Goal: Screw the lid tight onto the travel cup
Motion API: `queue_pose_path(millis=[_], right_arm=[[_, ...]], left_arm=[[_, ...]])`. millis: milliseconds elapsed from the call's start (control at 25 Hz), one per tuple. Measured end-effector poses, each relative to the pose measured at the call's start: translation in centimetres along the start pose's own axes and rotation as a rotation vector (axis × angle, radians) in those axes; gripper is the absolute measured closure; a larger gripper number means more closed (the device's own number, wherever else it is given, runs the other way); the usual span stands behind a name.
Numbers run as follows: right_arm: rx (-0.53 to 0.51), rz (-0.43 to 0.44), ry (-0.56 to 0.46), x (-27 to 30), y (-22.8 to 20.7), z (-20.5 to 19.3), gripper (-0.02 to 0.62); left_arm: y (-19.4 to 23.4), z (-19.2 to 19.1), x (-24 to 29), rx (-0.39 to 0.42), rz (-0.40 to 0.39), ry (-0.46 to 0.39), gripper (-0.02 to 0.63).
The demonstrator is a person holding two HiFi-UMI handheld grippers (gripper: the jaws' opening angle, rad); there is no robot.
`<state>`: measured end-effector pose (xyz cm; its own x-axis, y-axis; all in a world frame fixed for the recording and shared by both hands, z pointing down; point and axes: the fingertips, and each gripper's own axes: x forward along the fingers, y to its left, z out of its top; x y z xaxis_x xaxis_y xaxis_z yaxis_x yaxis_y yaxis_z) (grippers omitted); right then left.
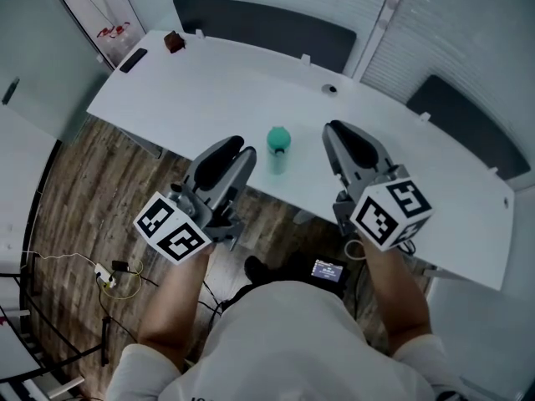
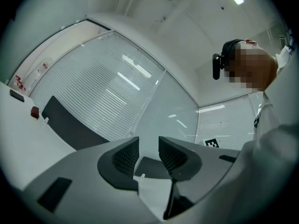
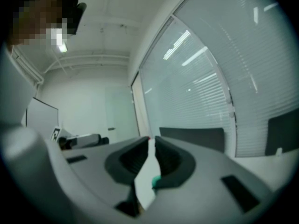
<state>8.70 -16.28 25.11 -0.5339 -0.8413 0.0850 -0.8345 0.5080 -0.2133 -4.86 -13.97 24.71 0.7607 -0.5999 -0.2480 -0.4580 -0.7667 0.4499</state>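
1. Two tongs are noted, both empty. On the left tongs (image 2: 148, 147) the pads are set a narrow gap apart, and nothing is caught between them.
2. On the right tongs (image 3: 152, 149) the pads are pressed all but together, with only a sliver of light left between. Nothing is pinched. A scrap of green is glimpsed below them, taken to be the cup.
3. Both tongs are held over the near edge of the white surface (image 1: 209, 82), one to each side of the travel cup (image 1: 278, 153). They are near it but touch it nowhere.
4. The travel cup is stood upright close to that near edge, between the two tongs. A green lid (image 1: 278, 138) is seated on the paler body. How far the thread is taken up cannot be told.
5. Step judged: no turning is in hand, since the cup is left ungripped. Either the approach is still to be made or a turn is to be repeated.
6. Next move, as judged: one pair must be spread wide and closed on the body to steady it. The other must be spread, set squarely on the lid and turned until it binds. Tipping is risked so near the edge.
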Motion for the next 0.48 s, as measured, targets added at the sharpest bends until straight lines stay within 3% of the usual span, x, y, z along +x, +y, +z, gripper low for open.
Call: queue_pose_path(millis=[480], right_arm=[[0.058,-0.024,0.065,-3.2,-0.9,-3.2,0.548]], left_arm=[[-0.5,-2.6,-3.2,-0.091,0.063,-0.007,0.46]])
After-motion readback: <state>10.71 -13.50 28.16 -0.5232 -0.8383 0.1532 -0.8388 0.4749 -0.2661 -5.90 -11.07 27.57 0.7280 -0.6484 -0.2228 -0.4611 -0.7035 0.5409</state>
